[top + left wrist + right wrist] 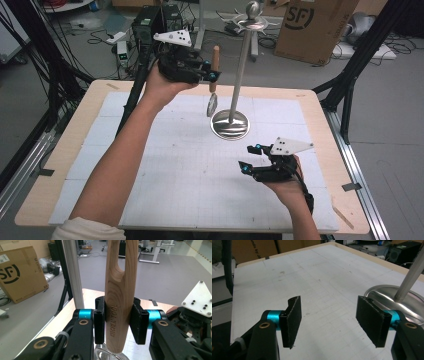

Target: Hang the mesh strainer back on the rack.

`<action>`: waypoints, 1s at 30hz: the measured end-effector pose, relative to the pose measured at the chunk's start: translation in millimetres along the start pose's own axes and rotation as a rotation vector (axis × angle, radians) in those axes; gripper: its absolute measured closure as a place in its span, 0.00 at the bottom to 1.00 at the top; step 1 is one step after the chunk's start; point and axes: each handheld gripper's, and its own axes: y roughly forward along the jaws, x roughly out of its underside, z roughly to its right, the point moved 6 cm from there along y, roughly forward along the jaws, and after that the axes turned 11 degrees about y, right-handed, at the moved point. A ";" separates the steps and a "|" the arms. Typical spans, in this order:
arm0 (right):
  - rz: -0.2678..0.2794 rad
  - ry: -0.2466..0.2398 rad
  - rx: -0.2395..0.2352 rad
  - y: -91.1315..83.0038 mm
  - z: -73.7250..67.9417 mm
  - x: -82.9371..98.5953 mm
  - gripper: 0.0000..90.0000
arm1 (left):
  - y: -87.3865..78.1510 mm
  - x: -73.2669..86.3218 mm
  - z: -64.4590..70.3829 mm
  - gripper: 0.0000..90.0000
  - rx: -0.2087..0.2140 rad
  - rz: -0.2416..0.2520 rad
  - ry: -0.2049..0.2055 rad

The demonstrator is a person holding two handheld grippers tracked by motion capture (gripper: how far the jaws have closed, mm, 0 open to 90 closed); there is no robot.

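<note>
Strainer: held upright above the table, beside the stand; wooden handle up, mesh end down.
Left gripper: 2 jaws clamped on the handle.
Right gripper: jaws apart, nothing held, near the stand's base.

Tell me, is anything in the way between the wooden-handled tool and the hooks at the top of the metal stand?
Nothing visible blocks it. The left hand-held gripper holds the wooden-handled tool upright beside the metal stand, and the gap up to the hooks looks open.
</note>
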 end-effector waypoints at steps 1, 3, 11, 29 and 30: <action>0.003 -0.005 -0.001 0.4 0.4 -0.2 0.41 | 0.4 -1.1 -1.5 0.77 -0.002 -0.005 -0.001; 0.000 -0.002 -0.002 0.4 0.0 0.1 0.41 | 1.8 -2.9 -5.1 0.77 -0.003 -0.012 0.002; -0.010 0.003 -0.006 1.6 0.5 1.2 0.41 | 10.1 -13.2 -12.5 0.77 -0.020 -0.029 -0.004; 0.002 0.009 -0.013 -0.7 0.7 0.4 0.41 | 11.4 -31.2 -28.2 0.77 -0.072 -0.048 0.000; 0.003 0.008 -0.013 -0.6 1.1 0.4 0.41 | 11.2 -30.9 -30.9 0.77 -0.075 -0.047 -0.005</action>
